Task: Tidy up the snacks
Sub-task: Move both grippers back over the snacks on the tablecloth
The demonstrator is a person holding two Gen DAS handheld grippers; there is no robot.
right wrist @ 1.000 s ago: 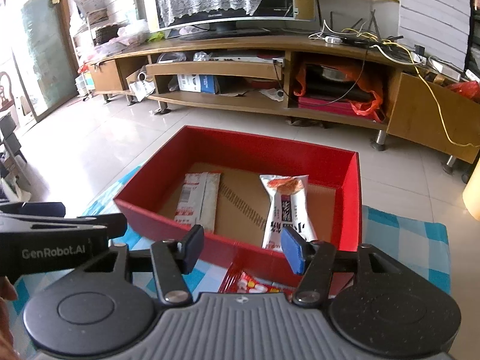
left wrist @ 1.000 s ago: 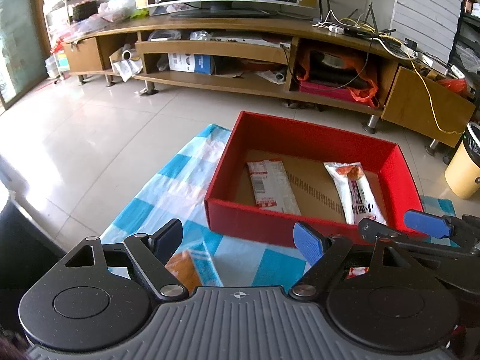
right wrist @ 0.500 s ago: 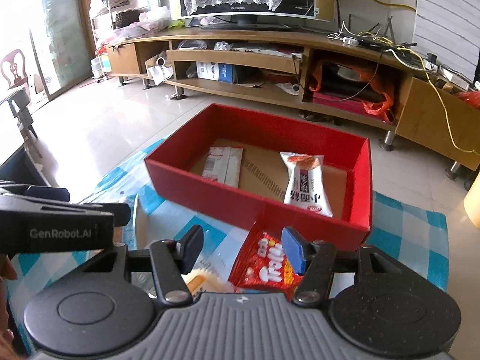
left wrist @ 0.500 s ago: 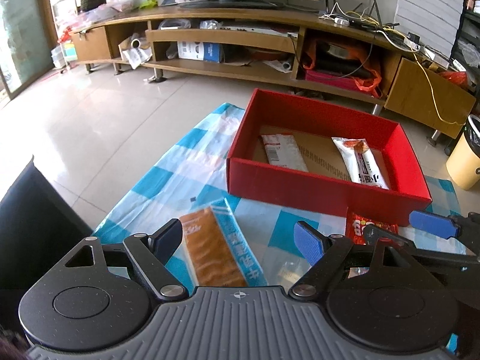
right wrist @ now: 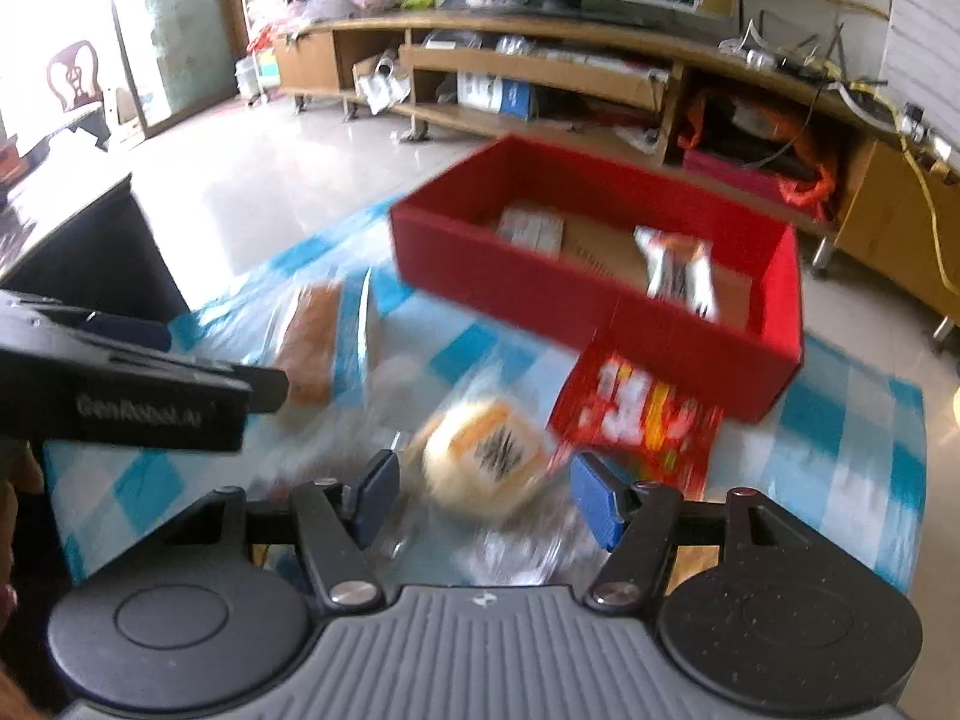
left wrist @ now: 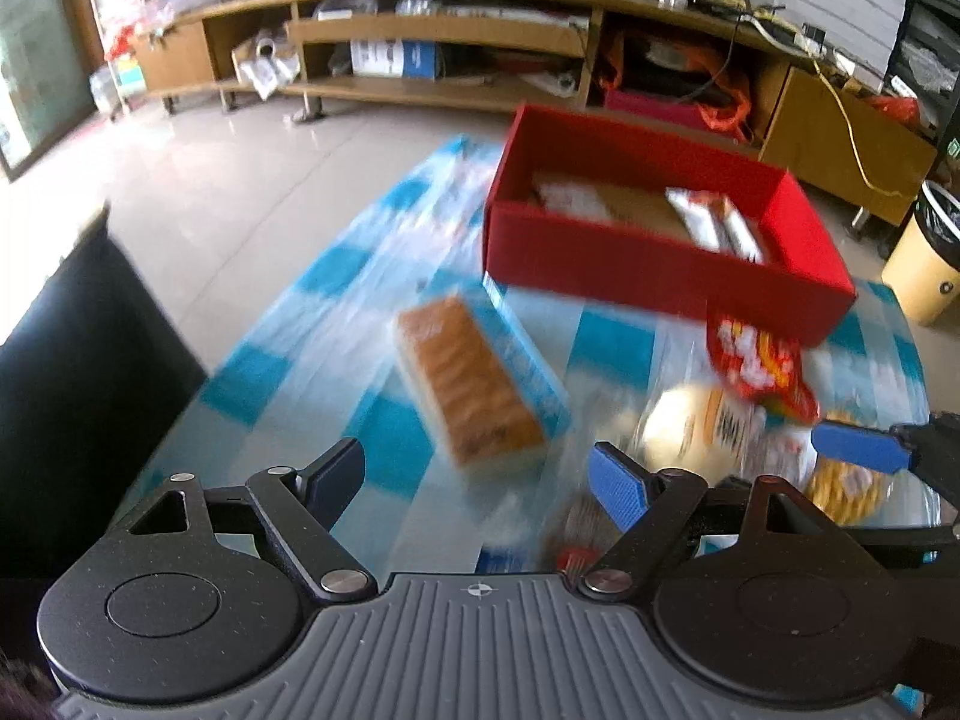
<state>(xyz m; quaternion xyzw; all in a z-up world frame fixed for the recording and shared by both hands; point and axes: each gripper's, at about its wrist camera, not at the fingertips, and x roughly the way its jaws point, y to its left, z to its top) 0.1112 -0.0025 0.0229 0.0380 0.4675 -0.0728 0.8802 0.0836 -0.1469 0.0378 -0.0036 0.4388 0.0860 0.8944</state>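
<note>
My right jaws (right wrist: 480,501) are opening over the bun (right wrist: 486,459); nothing is pinched yet. My left jaws (left wrist: 480,480) stand apart, empty, near the cracker pack (left wrist: 471,381). I should go down slowly, squeeze gently, then lift it into the red box (right wrist: 540,282).

A long wooden TV stand (right wrist: 540,42) full of stuff runs along the far wall, a shiny pale floor (left wrist: 240,180) lies before it, and a yellow bin (left wrist: 924,264) stands at the right.

Both grippers: black linkage arms w/ silver screws, ribbed grey body behind blue-padded fingers (left wrist: 618,483); "GenRobot.AI" marking.
</note>
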